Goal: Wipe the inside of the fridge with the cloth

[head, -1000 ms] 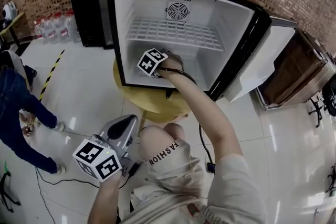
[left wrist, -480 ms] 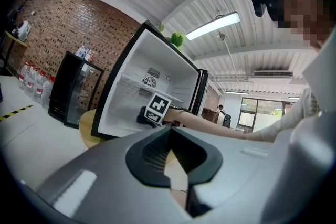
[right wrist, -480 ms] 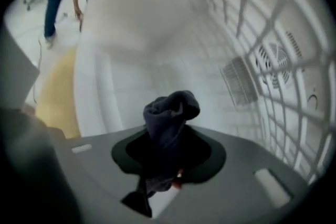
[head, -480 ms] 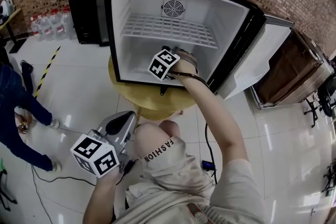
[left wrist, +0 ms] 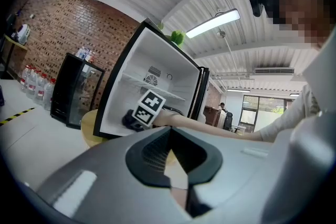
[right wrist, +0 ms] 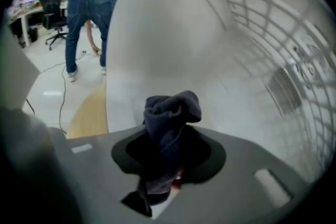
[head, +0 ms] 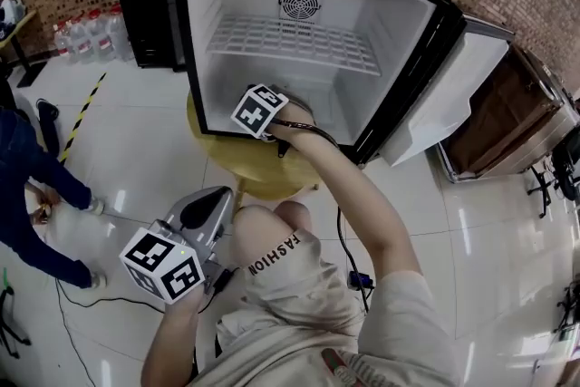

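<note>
Fridge (head: 245, 0) stands door-open on the round desk (head: 263, 172), and the right hand-held gripper (head: 256, 111) is low inside by the left wall, clamped on the dark cloth (right wrist: 170, 113). Left hand-held gripper (head: 210, 211) hangs outside by the knee, jaws together, empty.

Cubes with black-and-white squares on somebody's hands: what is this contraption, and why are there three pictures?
There is no robot here. A person holds a two-jaw gripper in each hand, and the cubes are part of those grippers. The head view comes from a camera on the person's head, looking down. The other two cameras ride on the grippers. The right gripper is inside the open fridge, which stands on a round wooden table. It clamps a dark cloth for wiping. The left gripper is shut and empty, held outside the fridge.
</note>
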`<action>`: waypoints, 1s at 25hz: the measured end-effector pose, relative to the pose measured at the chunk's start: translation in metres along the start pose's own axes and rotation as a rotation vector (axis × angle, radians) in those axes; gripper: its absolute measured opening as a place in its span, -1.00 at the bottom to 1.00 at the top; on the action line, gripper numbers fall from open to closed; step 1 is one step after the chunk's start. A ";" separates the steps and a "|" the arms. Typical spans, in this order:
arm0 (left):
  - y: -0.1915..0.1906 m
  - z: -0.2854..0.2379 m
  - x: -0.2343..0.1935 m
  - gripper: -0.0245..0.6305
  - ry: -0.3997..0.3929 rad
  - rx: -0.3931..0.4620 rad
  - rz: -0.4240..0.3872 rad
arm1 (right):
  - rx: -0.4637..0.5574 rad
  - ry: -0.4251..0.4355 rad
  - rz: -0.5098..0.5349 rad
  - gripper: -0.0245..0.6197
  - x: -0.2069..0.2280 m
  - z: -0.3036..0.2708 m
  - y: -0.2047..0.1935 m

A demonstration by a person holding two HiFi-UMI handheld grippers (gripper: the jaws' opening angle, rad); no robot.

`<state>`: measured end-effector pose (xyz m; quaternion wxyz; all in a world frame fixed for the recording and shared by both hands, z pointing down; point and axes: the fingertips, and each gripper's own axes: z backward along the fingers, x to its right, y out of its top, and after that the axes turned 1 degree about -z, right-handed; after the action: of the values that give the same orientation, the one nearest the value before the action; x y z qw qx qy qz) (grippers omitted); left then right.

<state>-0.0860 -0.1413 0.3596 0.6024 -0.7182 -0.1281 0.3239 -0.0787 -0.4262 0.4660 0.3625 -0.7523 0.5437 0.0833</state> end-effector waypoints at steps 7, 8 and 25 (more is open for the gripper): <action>-0.011 -0.005 -0.001 -0.92 -0.017 -0.026 0.000 | -0.636 -0.253 0.081 -0.57 0.078 0.042 -0.177; -0.011 -0.005 0.000 -0.92 -0.017 -0.027 -0.003 | -0.661 -0.268 0.136 -0.57 0.078 0.042 -0.179; 0.016 0.015 -0.015 -0.92 -0.032 0.086 -0.023 | -0.015 0.002 0.105 -0.55 -0.052 0.032 -0.013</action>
<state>-0.1099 -0.1416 0.3483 0.6343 -0.6847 -0.1320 0.3338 -0.0796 -0.3646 0.4759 0.3515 -0.7254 0.5823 0.1057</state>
